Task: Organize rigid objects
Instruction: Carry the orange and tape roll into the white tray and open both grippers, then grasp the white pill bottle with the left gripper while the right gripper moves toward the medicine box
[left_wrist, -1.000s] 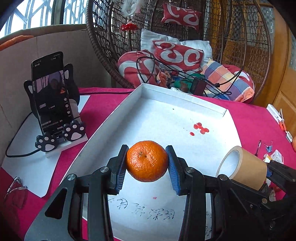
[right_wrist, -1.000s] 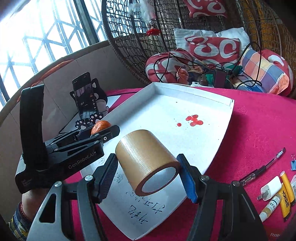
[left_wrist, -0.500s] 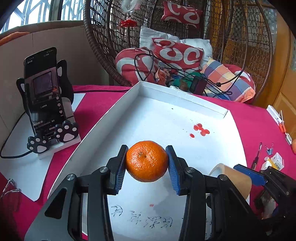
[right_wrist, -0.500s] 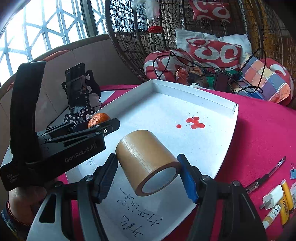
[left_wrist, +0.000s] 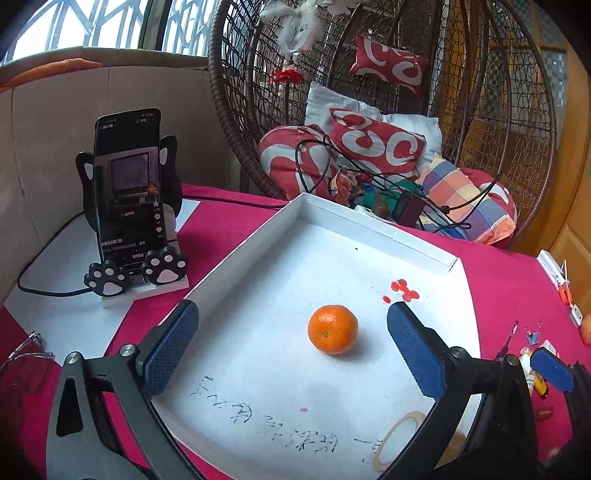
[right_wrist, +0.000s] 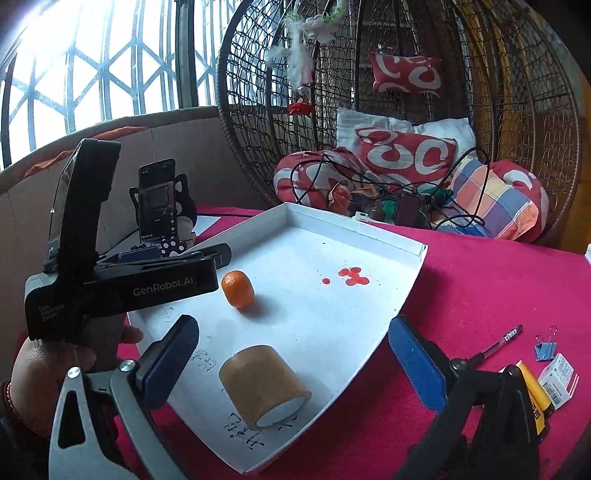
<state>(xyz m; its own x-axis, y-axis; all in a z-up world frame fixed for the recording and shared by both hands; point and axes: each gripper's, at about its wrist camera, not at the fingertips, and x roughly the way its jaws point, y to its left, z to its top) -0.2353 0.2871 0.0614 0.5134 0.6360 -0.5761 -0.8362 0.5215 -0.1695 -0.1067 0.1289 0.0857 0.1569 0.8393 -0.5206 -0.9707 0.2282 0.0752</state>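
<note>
An orange tangerine (left_wrist: 333, 334) rests on the floor of the white tray (left_wrist: 373, 225), free of both grippers; it also shows in the right wrist view (right_wrist: 238, 288). A brown tape roll (right_wrist: 263, 384) lies on its side near the tray's (right_wrist: 354, 225) front edge; only its rim (left_wrist: 399, 439) shows in the left wrist view. My left gripper (left_wrist: 291, 354) is open and empty, its pads wide apart behind the tangerine. My right gripper (right_wrist: 295, 363) is open and empty, just behind the tape roll. The left gripper's body (right_wrist: 122, 284) shows at the tray's left side.
A phone on a cat-paw stand (left_wrist: 129, 206) stands left of the tray on the red tablecloth. A pen (right_wrist: 495, 345), binder clips (right_wrist: 545, 349) and small boxes (right_wrist: 557, 380) lie to the right. A wicker hanging chair with cushions (left_wrist: 369, 144) stands behind the table.
Both grippers opened. The tangerine dropped from my left gripper onto the tray floor, and the tape roll left my right gripper and lies near the tray's front edge. Both grippers drew back.
</note>
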